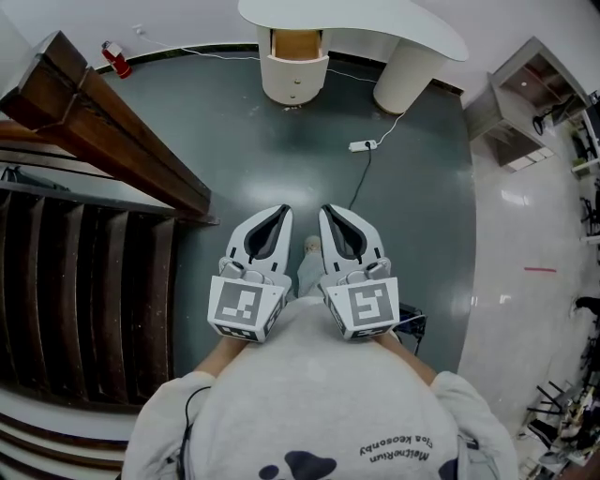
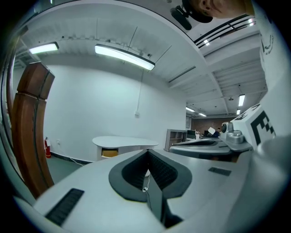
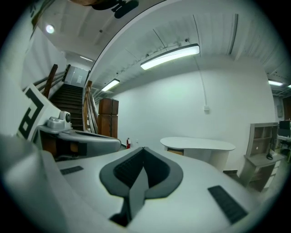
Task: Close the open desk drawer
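A white curved desk [image 1: 352, 21] stands at the far wall, with a rounded drawer unit [image 1: 294, 70] under it. Its top drawer [image 1: 295, 43] is pulled out, showing a tan wooden inside; the same open drawer [image 2: 109, 153] shows in the left gripper view and, small, the drawer [image 3: 176, 151] in the right gripper view. My left gripper [image 1: 282, 212] and right gripper [image 1: 327, 212] are held side by side in front of my chest, well short of the desk. Both are shut with nothing between the jaws. They point toward the desk.
A wooden stair rail [image 1: 112, 131] and dark stairs [image 1: 75, 300] run along the left. A power strip [image 1: 362, 145] with a cable lies on the grey floor before the desk. A red fire extinguisher [image 1: 116, 60] stands at the back left. Grey shelving [image 1: 525, 103] is at the right.
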`<state>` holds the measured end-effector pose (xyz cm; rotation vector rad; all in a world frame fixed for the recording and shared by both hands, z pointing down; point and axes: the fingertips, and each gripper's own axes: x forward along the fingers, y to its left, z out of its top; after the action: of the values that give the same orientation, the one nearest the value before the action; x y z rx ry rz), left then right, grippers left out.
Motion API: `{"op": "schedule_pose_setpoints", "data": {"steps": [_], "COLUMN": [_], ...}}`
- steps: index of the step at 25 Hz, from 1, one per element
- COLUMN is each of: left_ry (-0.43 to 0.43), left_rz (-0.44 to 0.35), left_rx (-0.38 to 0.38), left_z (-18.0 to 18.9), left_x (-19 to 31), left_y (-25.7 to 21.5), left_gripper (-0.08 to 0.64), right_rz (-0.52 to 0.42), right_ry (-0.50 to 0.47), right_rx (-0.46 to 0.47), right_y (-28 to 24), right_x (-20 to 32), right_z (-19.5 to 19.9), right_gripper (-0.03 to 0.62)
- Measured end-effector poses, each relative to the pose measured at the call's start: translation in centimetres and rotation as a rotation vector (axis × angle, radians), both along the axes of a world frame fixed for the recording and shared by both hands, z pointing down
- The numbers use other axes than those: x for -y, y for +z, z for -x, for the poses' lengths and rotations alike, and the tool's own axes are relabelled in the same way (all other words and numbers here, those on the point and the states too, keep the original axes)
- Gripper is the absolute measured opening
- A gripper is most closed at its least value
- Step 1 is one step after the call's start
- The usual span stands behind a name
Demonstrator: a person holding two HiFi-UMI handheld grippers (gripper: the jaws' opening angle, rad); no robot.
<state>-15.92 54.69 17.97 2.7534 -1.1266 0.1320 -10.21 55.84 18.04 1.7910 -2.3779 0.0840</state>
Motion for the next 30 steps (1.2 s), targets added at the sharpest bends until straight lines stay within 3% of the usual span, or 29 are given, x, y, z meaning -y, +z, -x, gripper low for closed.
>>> {"op": "schedule_pose_setpoints", "data": {"steps": [13,22,30], "left_ry": [-0.123,-0.144,-0.128], "left_rz": [-0.003,0.005,0.024], "left_rx": [0.019,0.031,0.035], "left_z": [-6.8,-9.8,-11.2], "left_x": [12.9,16.3,18.8], "left_y": [-0.1,0.5,1.0], "left_gripper": [0.009,0.009,0.009], "right_rz": [-0.013,0.017,0.056], "right_ry": [-0.134,-0.164,-0.133], "right_rx": [0.022,0.021,0.022], "right_y": [-0.6,0.8,1.8], "right_x": [14.1,17.5,19.3], "right_z": [-7.2,-10.0,-11.8], "right_gripper": [0.018,0.018,0.018]}}
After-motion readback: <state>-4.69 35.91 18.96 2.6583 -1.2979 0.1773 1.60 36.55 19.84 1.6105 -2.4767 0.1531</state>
